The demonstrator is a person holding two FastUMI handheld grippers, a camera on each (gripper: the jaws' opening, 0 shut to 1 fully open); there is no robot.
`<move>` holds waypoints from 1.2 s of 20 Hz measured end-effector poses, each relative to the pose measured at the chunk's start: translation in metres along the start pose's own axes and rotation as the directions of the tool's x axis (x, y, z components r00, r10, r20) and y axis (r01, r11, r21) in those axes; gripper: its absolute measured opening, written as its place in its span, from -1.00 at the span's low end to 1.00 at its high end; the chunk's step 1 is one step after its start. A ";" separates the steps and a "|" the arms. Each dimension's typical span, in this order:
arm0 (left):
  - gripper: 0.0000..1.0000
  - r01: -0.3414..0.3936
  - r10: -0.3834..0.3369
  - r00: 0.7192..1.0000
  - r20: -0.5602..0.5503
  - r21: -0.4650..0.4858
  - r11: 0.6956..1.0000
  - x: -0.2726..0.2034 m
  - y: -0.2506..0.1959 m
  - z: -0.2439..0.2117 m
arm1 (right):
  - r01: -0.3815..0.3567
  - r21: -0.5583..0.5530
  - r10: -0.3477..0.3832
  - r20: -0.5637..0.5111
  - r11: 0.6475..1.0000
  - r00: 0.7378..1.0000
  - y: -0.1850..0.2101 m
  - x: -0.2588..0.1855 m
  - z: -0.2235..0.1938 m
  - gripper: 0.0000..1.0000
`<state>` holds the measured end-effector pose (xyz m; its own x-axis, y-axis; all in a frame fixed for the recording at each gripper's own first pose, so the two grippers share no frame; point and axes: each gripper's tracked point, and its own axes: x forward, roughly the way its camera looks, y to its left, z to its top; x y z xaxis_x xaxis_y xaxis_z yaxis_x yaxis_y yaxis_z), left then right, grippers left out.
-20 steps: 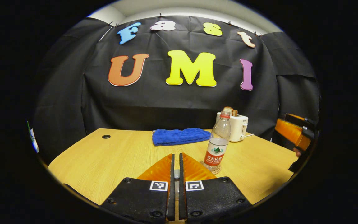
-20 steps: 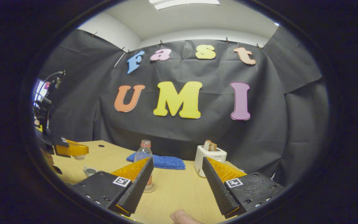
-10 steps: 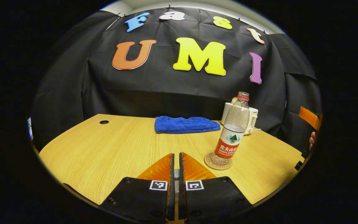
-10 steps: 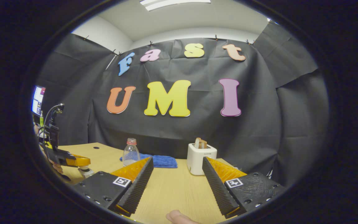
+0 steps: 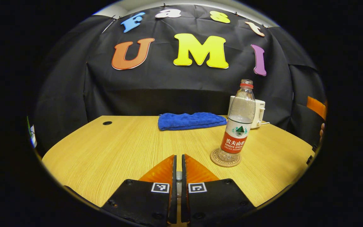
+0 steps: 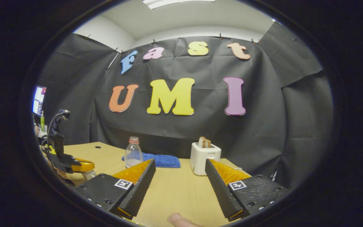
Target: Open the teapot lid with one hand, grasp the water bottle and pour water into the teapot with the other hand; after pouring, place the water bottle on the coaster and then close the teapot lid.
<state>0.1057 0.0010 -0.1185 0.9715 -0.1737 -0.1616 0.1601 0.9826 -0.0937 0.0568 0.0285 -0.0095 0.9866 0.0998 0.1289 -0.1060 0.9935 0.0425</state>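
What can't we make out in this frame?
- Left gripper view: grey bit clamped in left tongs; fingers hide what it is.
- Right gripper view: teapot small, at edge, under those tongs; lid state unclear.
- Left gripper view: water bottle covers most of toaster.

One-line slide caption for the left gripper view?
Clear plastic water bottle upright on round cork coaster; left gripper shut.

One water bottle (image 5: pixel 240 121), one coaster (image 5: pixel 225 158), one blue towel (image 5: pixel 191 121), one toaster (image 6: pixel 204 157), two grippers.
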 end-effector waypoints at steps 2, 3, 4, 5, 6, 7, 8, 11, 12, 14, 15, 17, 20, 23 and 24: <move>-0.84 -0.004 0.004 1.000 0.009 -0.010 1.000 0.000 0.002 0.001 | -0.007 -0.005 0.007 0.009 1.000 1.000 0.003 -0.001 0.002 0.91; -0.84 -0.009 0.009 1.000 0.009 -0.016 1.000 -0.001 0.002 0.001 | -0.010 -0.006 0.010 0.010 1.000 1.000 0.003 -0.002 0.002 0.93; -0.84 -0.015 0.015 1.000 0.007 -0.015 1.000 -0.001 0.001 0.000 | -0.014 -0.005 0.014 0.006 1.000 1.000 0.004 -0.002 0.001 0.94; -0.84 -0.026 0.026 1.000 0.004 -0.013 1.000 0.000 0.001 0.000 | -0.017 -0.004 0.017 -0.004 1.000 1.000 0.006 -0.001 -0.002 0.89; -0.85 -0.040 0.040 0.999 -0.003 -0.008 0.999 0.001 0.001 -0.001 | -0.018 -0.003 0.018 -0.014 1.000 1.000 0.006 0.000 -0.005 0.89; -0.82 -0.049 0.049 0.999 -0.014 -0.005 0.999 0.001 0.001 -0.001 | -0.018 -0.003 0.018 -0.024 1.000 1.000 0.006 0.000 -0.007 0.89; -0.75 -0.059 0.059 0.998 -0.018 -0.006 0.998 0.001 0.000 -0.001 | -0.020 -0.001 0.020 -0.032 1.000 0.999 0.008 0.000 -0.009 0.89; -0.32 -0.043 0.043 0.999 -0.032 0.004 0.999 -0.007 -0.011 0.001 | -0.022 -0.005 0.021 -0.046 1.000 0.999 0.012 -0.001 -0.010 0.89; -0.16 -0.061 0.062 0.998 -0.028 0.010 0.998 -0.011 -0.008 0.005 | -0.021 -0.010 0.020 -0.048 1.000 0.999 0.012 -0.002 -0.009 0.94; -0.04 -0.089 0.089 0.996 -0.014 0.018 0.996 -0.021 -0.007 0.016 | -0.017 -0.019 0.016 -0.051 1.000 0.999 0.014 -0.006 -0.006 0.94; 0.09 -0.100 0.101 0.995 -0.003 0.015 0.995 -0.028 -0.006 0.024 | -0.018 -0.022 0.017 -0.054 1.000 0.998 0.017 -0.009 -0.004 0.94; 0.32 -0.105 0.105 0.994 0.015 -0.012 0.994 -0.044 -0.008 0.039 | -0.019 -0.034 0.017 -0.067 0.999 0.998 0.020 -0.014 -0.002 0.89; 0.89 -0.096 0.097 0.994 0.053 -0.020 0.995 -0.073 -0.012 0.063 | 0.005 -0.055 -0.009 -0.068 0.998 0.998 0.016 -0.026 0.007 0.94; 0.92 -0.080 0.081 0.990 0.113 -0.014 0.997 -0.104 -0.017 0.091 | 0.018 -0.044 -0.020 -0.067 0.999 0.998 0.016 -0.040 0.019 0.89; 0.97 -0.069 0.070 0.991 0.118 -0.019 0.997 -0.114 -0.019 0.095 | 0.021 -0.043 -0.024 -0.068 0.999 0.997 0.015 -0.045 0.022 0.89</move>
<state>0.0082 0.0083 -0.0051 0.9942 -0.0952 -0.0506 0.0897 0.9908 -0.1013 0.0081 0.0376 0.0074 0.9950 0.0794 0.0603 -0.0797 0.9968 0.0031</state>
